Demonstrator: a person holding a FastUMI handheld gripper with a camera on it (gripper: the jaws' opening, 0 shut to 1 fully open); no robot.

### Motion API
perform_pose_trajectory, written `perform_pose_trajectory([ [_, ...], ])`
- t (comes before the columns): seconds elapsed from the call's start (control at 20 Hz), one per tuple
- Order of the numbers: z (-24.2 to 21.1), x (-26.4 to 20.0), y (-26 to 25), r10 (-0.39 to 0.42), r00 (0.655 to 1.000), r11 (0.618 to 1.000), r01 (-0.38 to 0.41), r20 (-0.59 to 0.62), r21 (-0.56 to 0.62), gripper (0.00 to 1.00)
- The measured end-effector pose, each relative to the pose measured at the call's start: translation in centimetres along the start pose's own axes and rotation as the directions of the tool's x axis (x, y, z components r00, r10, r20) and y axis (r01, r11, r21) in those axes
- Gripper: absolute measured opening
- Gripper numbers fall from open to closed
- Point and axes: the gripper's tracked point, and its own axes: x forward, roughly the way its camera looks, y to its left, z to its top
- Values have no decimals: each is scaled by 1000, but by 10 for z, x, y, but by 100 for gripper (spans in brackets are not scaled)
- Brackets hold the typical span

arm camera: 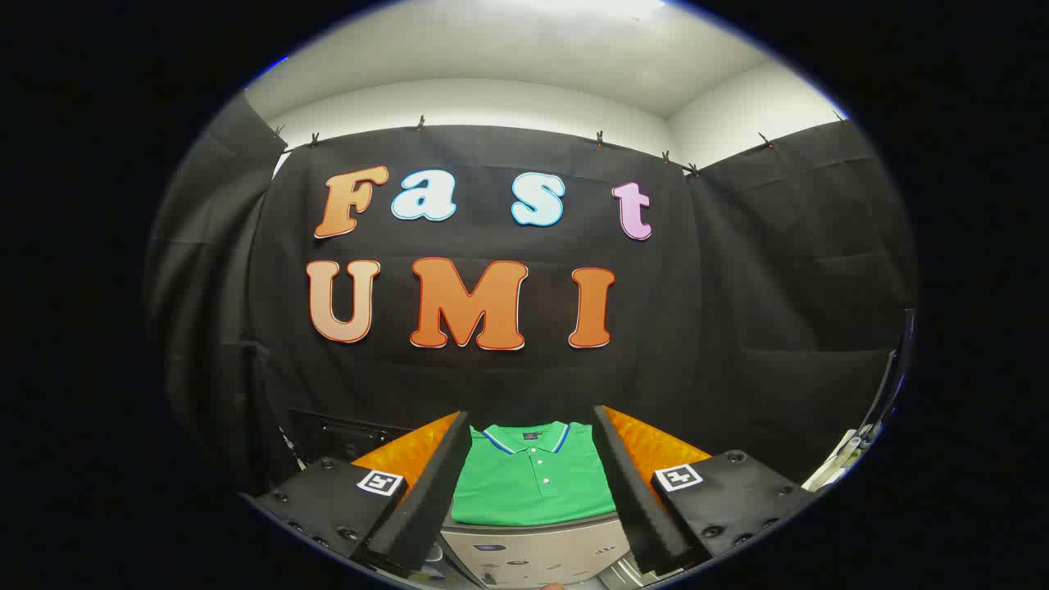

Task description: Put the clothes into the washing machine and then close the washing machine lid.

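Between the left finger and the booth wall sits a dark box-like shape [344,433], too dim to identify. The gripper [533,426] comes next: its two fingers stand wide apart and hold nothing, each tip clear of the cloth. Framed between them, just ahead, lies a green polo shirt [533,485], neatly folded, collar toward the wall with a pale striped edge, and a short buttoned placket running down its middle. It rests on a pale, flat surface [533,551] with small markings along its front face; this is probably the top of the washing machine, though too little of it shows to be sure, and whether a lid is up or down cannot be told. On the far side of the right finger, low down, a pale slanted edge [844,459] is too cut off to name. As for handling, the shirt looks light and soft, with no stiffness of its own, so it will likely sag and unfold once lifted. A pinch on a single layer at the edge would probably let the rest trail. The better hold seems to be across the thick folded stack, at the near hem or the side fold, taking all layers at once. The buttons and collar give a lumpy, less sure purchase.
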Motion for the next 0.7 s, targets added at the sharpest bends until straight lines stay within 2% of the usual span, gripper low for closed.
perform_pose_trajectory([
  [0.7,7,5,-8,-2,1000,1000,2,4,-8,96],
])
